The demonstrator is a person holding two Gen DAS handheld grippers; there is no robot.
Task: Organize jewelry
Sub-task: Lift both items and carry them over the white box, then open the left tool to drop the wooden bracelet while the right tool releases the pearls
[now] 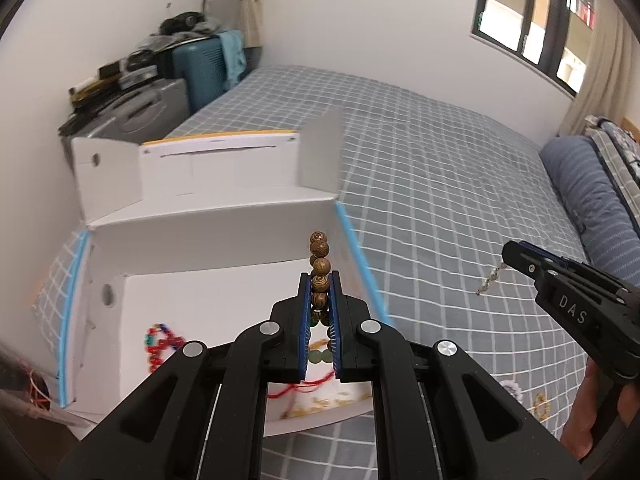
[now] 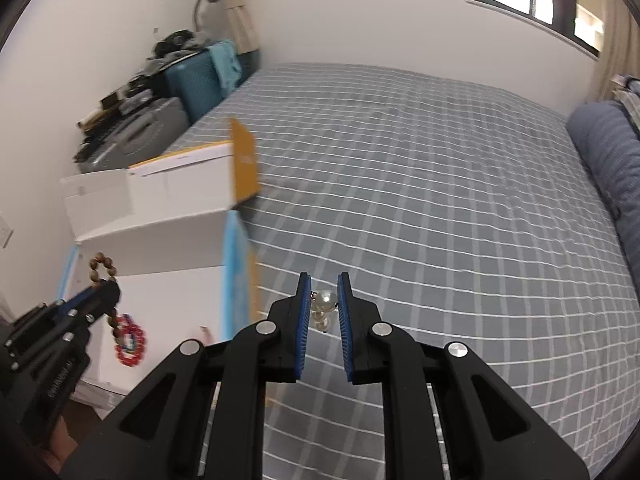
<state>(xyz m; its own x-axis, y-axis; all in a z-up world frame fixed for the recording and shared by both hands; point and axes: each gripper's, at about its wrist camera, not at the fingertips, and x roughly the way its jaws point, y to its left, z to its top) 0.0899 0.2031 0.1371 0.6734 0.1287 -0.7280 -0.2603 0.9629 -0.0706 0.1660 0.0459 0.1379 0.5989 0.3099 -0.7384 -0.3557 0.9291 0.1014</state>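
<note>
The left tool (image 1: 320,300) is clamped on a brown bead bracelet (image 1: 320,268), held over the open white box (image 1: 208,304) on the bed (image 1: 440,200). The right tool (image 2: 325,304) pinches a pearl earring (image 2: 325,300) above the bed.

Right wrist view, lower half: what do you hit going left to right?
Left claw shut on the wooden bead bracelet → red bead bracelet inside the white box → blue edge of the box → right claw shut on the pearl piece → checked bedspread → blue striped pillow.
</note>
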